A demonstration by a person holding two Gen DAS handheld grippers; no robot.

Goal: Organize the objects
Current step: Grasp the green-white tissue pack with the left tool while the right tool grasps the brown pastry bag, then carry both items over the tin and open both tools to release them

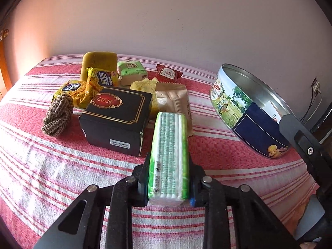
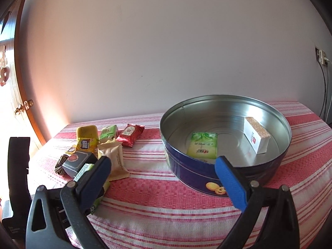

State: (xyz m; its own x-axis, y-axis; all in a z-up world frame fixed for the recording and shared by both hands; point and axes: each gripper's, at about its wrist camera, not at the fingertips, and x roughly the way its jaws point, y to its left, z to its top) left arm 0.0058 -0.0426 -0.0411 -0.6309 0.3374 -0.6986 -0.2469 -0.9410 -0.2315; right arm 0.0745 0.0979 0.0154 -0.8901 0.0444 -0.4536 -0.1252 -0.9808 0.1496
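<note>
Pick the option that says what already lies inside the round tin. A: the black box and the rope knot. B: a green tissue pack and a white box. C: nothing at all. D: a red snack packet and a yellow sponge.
B: the right wrist view shows a green tissue pack and a white box lying on the bare metal floor of the round tin.

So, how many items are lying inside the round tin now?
2. A green tissue pack lies flat near the front of the tin, and a white box rests toward its right side. The near wall may hide something small behind it.
</note>
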